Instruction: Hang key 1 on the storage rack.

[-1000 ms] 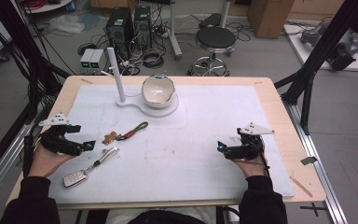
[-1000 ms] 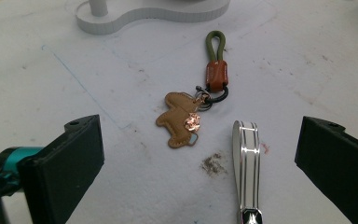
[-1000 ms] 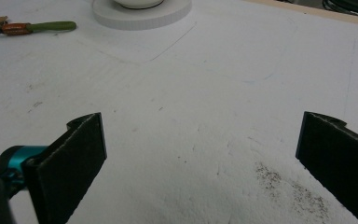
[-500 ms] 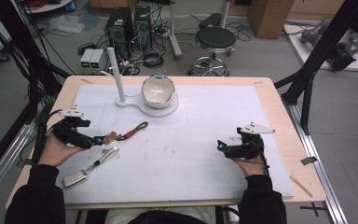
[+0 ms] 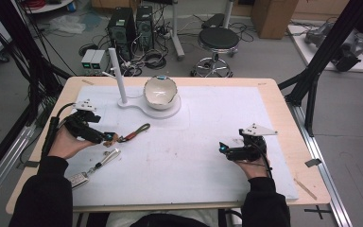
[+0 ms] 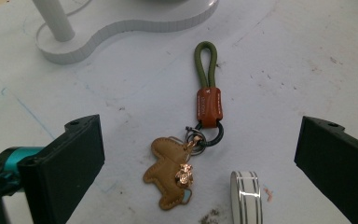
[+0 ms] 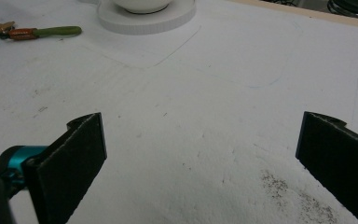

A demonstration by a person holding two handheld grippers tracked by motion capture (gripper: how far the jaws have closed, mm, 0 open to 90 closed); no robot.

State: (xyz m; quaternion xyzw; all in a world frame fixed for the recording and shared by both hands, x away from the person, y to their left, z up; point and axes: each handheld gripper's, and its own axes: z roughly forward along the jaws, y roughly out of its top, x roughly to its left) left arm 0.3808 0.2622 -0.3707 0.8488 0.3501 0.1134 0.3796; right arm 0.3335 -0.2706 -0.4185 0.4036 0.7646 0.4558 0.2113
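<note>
A keychain (image 6: 200, 135) lies flat on the white mat: an olive cord loop (image 6: 206, 63), an orange leather sleeve, a ring and a tan leather charm (image 6: 168, 171). My left gripper (image 6: 198, 163) is open, its jaws wide apart to either side of the charm and ring. In the high view the left gripper (image 5: 105, 137) sits at the keychain's (image 5: 131, 135) near end. My right gripper (image 5: 223, 148) is open over bare mat at the right, and its own view shows the right gripper (image 7: 200, 158) with nothing between the jaws and the keychain (image 7: 32, 32) far off.
A white stand (image 5: 144, 105) with an upright post (image 5: 116, 73) and a white bowl (image 5: 160, 91) sits at the back centre. A second strap with a metal clip (image 5: 105, 159) and a small remote-like fob (image 5: 77, 179) lie near the left forearm. A white striped ring (image 6: 246, 196) rests beside the charm.
My left gripper has moved forward and to the right, from the table's left edge up to the keychain. The right gripper has stayed in place.
</note>
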